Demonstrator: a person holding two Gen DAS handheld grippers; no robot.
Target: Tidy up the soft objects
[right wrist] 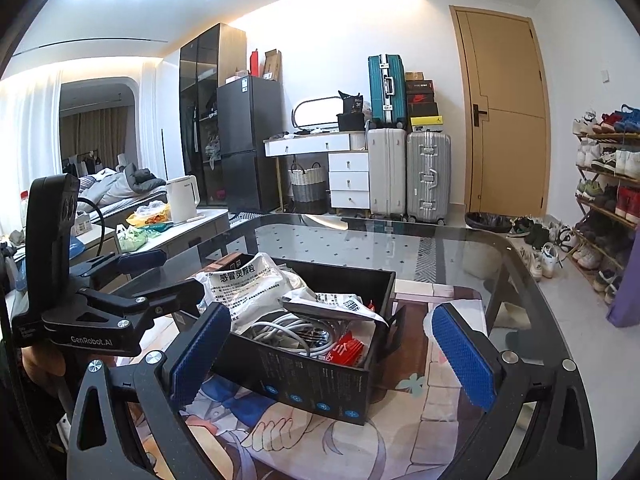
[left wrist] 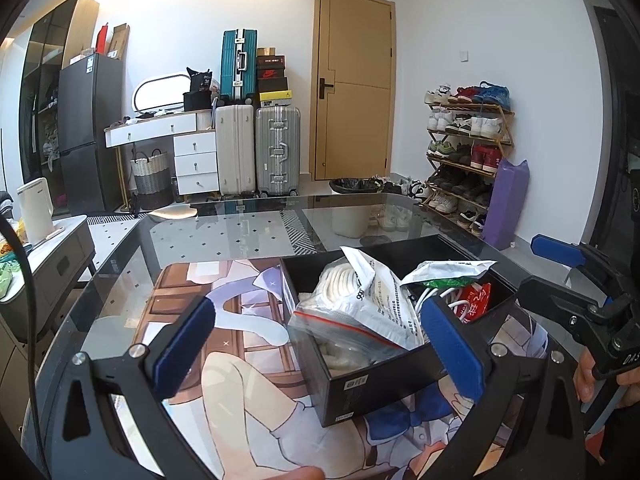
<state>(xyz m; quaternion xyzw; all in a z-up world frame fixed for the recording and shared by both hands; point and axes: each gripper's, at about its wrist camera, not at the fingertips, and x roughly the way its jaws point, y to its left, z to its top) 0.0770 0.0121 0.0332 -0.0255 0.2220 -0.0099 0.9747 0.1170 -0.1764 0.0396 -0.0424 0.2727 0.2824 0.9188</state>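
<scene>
A black open box [left wrist: 374, 386] stands on an anime-print mat [left wrist: 224, 360] on the glass table. It holds soft packets: a white printed bag [left wrist: 384, 300], a clear zip bag [left wrist: 340, 330], a red packet [left wrist: 476, 300] and white cable [right wrist: 280, 330]. The box also shows in the right wrist view [right wrist: 320, 384], with the white bag [right wrist: 248, 288] at its left end. My left gripper [left wrist: 318, 346] is open and empty, its jaws straddling the box's near end. My right gripper [right wrist: 330, 350] is open and empty around the box's near corner.
The glass table [left wrist: 240, 232] stretches beyond the mat. A side counter with a white kettle [right wrist: 182, 198] stands at the left. Suitcases [left wrist: 276, 150], a white dresser, a door and a shoe rack [left wrist: 468, 152] line the far wall. A bin [left wrist: 352, 208] sits on the floor.
</scene>
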